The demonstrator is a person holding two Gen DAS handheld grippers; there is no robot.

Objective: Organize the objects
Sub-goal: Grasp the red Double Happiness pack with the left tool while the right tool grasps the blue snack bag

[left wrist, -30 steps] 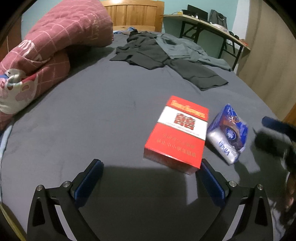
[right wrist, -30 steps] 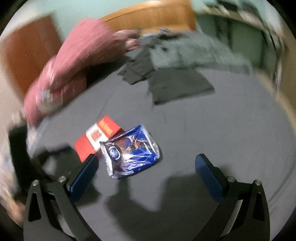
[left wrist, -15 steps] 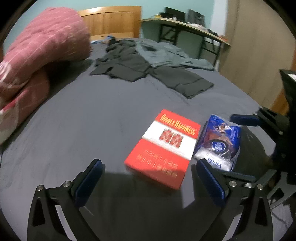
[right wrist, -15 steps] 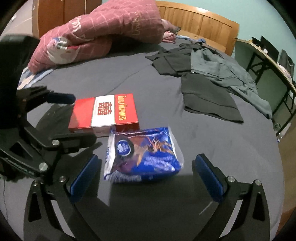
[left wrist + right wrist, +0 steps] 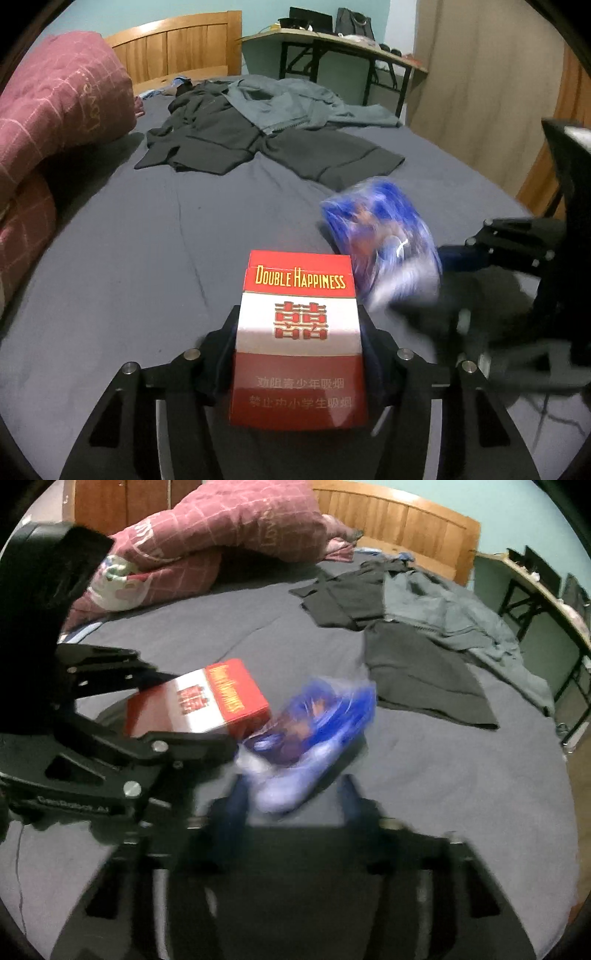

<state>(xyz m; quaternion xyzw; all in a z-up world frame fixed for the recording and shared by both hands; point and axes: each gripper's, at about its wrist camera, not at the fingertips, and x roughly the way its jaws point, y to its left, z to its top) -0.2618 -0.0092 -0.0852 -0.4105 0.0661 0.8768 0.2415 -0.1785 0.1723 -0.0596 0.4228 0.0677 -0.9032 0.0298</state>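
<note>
Both grippers are closing on stuff on the dark grey bedsheet point(image 5: 155, 236). The left gripper point(image 5: 298, 354) has the red and white cardboard carton point(image 5: 298, 343) squeezed between its pads, near end tipped up. Just right of it, the right gripper point(image 5: 293, 794) is clamping the blurry blue plastic packet point(image 5: 314, 734). Dark clothes point(image 5: 229, 136) lie further back.
</note>
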